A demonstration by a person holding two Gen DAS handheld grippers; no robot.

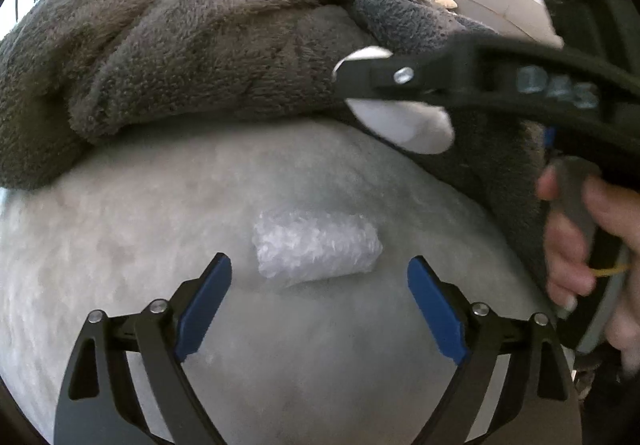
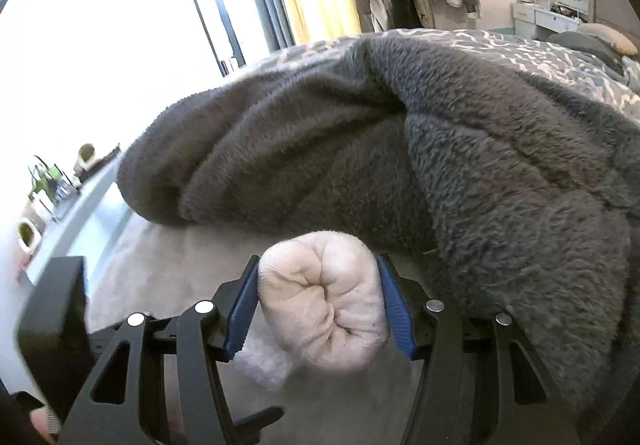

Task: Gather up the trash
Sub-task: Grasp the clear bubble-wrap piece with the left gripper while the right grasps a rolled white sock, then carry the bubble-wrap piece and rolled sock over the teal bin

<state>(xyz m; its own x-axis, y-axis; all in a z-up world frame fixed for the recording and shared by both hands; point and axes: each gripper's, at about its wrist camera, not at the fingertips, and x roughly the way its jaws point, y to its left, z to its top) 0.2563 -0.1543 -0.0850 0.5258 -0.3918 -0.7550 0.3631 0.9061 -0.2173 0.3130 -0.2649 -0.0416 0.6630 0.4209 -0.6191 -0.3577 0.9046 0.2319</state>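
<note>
Left gripper (image 1: 320, 285) wide open, empty, bubble-wrap wad (image 1: 316, 249) at twelve o'clock on pale sheet (image 1: 160, 225); best straddled squarely, closed gently; right gripper (image 2: 318, 305) clamped on crumpled tissue ball (image 2: 324, 301).

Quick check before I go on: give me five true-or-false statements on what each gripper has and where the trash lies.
1. The right gripper is shut on a crumpled white wad. True.
2. The left gripper holds the bubble wrap piece. False: it is open, with the wrap lying ahead of its fingertips.
3. The bubble wrap lies on the pale fuzzy surface. True.
4. The grey fleece blanket covers the bubble wrap. False: the blanket is bunched up behind it.
5. The wad is black. False: it is white.
</note>
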